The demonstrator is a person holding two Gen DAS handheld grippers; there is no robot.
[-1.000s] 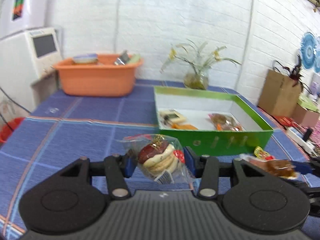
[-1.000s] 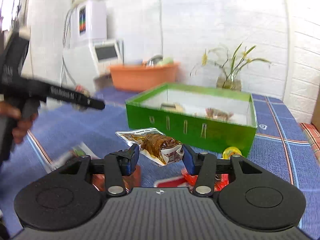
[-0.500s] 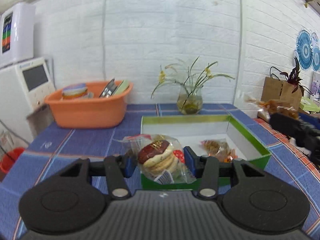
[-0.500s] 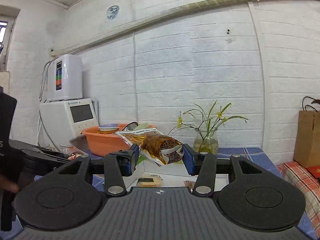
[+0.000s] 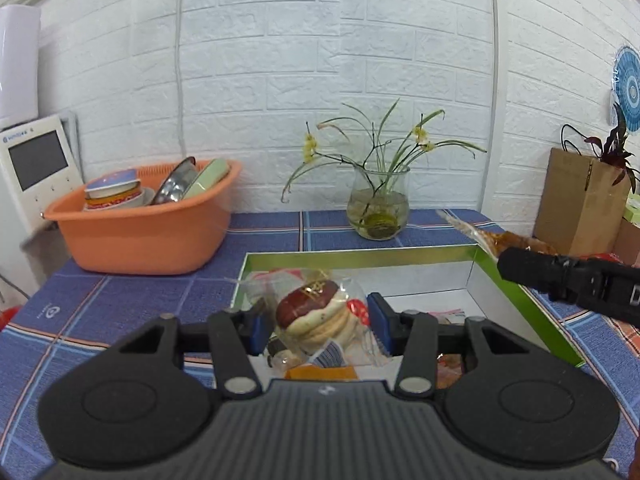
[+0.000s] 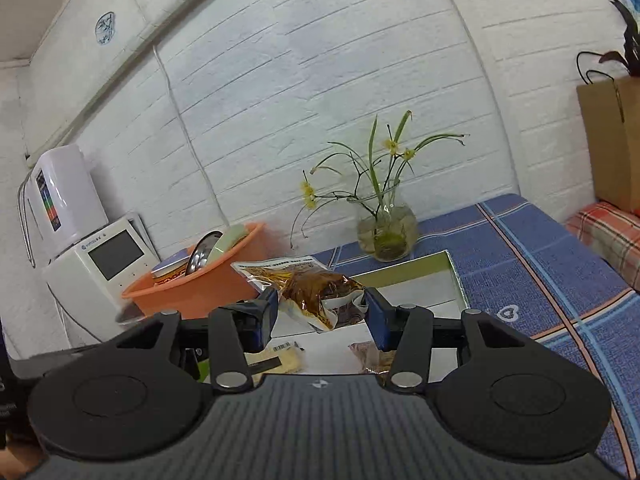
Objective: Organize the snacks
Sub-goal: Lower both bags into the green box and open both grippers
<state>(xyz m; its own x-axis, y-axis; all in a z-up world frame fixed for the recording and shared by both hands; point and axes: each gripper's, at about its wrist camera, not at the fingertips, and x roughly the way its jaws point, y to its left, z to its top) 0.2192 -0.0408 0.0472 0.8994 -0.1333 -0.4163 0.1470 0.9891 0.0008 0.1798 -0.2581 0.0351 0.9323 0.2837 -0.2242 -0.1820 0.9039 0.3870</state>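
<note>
left gripper (image 5: 318, 330) clamps cookie pack (image 5: 316, 318) over green box (image 5: 524, 294) | right gripper (image 6: 322, 316) clamps brown snack bag (image 6: 316, 288) over same box | box: few snack packs inside | orange tub (image 5: 140, 240): bowls, plates | vase (image 5: 378, 208) behind box

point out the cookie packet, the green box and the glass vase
cookie packet (image 5: 316, 320), left wrist view, on the stacked cookies
green box (image 5: 532, 300), left wrist view, on its right wall
glass vase (image 6: 386, 232), right wrist view, on its belly
</note>
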